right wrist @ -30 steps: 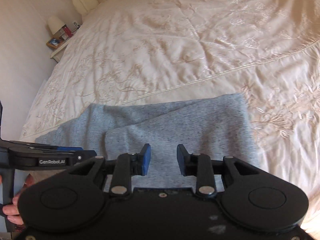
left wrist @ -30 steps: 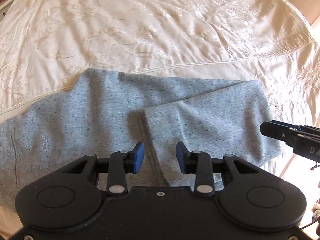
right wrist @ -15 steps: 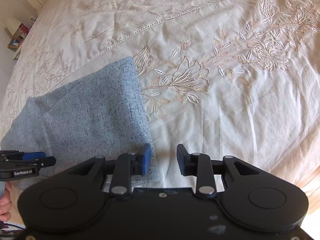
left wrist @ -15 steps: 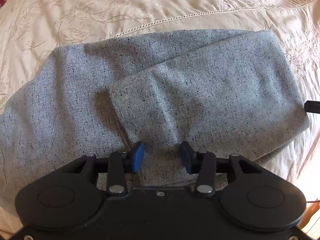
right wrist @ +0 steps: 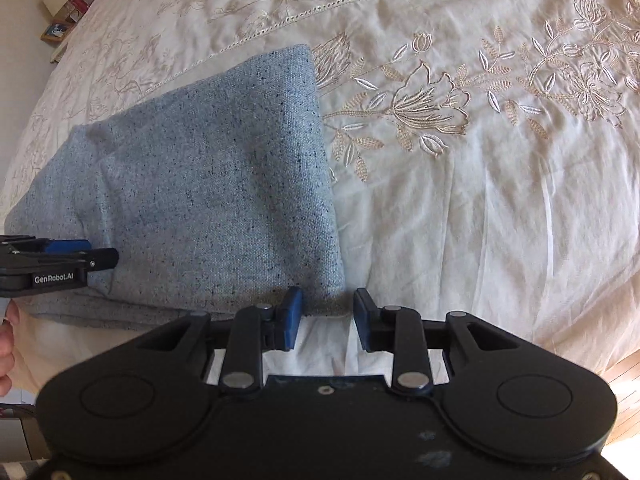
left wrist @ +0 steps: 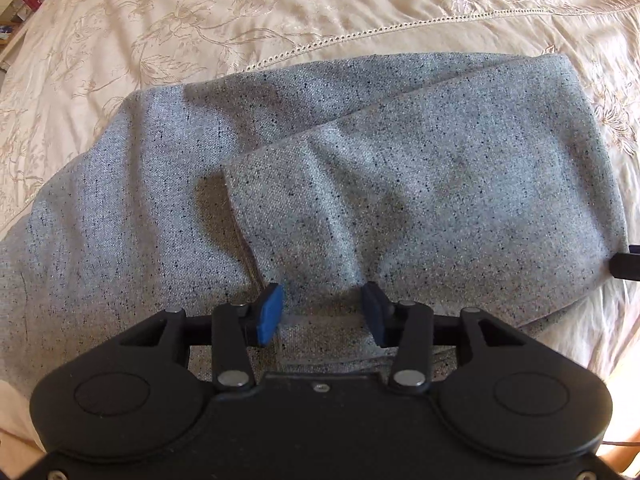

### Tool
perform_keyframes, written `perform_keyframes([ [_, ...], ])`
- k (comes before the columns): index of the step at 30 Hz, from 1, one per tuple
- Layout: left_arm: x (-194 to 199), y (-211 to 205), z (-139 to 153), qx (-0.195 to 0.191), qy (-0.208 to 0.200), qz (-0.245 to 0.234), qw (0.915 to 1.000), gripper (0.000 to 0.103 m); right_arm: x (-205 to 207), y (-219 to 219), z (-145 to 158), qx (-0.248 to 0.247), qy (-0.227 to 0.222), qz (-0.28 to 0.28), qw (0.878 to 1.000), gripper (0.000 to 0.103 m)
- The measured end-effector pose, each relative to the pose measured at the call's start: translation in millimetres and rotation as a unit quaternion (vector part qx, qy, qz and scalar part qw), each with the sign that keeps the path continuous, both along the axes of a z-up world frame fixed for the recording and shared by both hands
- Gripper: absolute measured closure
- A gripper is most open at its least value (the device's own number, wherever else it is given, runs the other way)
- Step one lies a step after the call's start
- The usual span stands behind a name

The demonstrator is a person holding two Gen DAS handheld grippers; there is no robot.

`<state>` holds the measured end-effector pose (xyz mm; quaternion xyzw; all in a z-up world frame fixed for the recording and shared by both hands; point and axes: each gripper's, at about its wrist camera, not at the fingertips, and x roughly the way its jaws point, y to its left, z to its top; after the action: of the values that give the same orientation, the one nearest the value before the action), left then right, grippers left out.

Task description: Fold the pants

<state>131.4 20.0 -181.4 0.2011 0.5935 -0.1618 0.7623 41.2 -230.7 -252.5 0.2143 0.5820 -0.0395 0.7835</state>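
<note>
The grey folded pants (left wrist: 360, 184) lie on the embroidered bedspread (right wrist: 480, 160). The left gripper (left wrist: 322, 314), just widened, and the right gripper (right wrist: 328, 318) straddle the near edge, gripping nothing. Risk: pinching only the top layer unfolds the stack.

So the pants (left wrist: 280, 184) are lying on the bedspread (left wrist: 200, 20), folded over on themselves. My left gripper (left wrist: 322, 312) sits over their near edge, my right gripper (right wrist: 326, 318) at their near right corner. Nightstand (right wrist: 60, 28) is way off behind the pants, to the left.
</note>
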Motion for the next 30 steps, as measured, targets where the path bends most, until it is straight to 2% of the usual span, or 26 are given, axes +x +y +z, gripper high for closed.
perform_keyframes([
  [4,-12,18,22,-0.016,-0.022,0.035,0.999,0.048,-11,-5,23,-0.004,-0.037,0.001,0.999,0.071],
  [8,-30,56,41,-0.026,-0.034,0.09,0.995,0.049,-12,1,46,-0.016,-0.077,0.019,0.997,0.071],
  [14,-39,132,49,-0.028,-0.03,0.19,0.9809,0.049,7,42,61,-0.008,-0.102,0.077,0.992,0.071],
  [17,-37,168,47,-0.025,-0.025,0.223,0.9741,0.049,18,70,64,0.003,-0.103,0.099,0.99,0.071],
  [22,-25,210,42,-0.024,-0.007,0.247,0.9687,0.049,30,127,64,0.011,-0.096,0.126,0.987,0.071],
  [30,-5,262,38,-0.046,0.008,0.236,0.9706,0.049,64,210,63,-0.009,-0.083,0.119,0.989,0.071],
])
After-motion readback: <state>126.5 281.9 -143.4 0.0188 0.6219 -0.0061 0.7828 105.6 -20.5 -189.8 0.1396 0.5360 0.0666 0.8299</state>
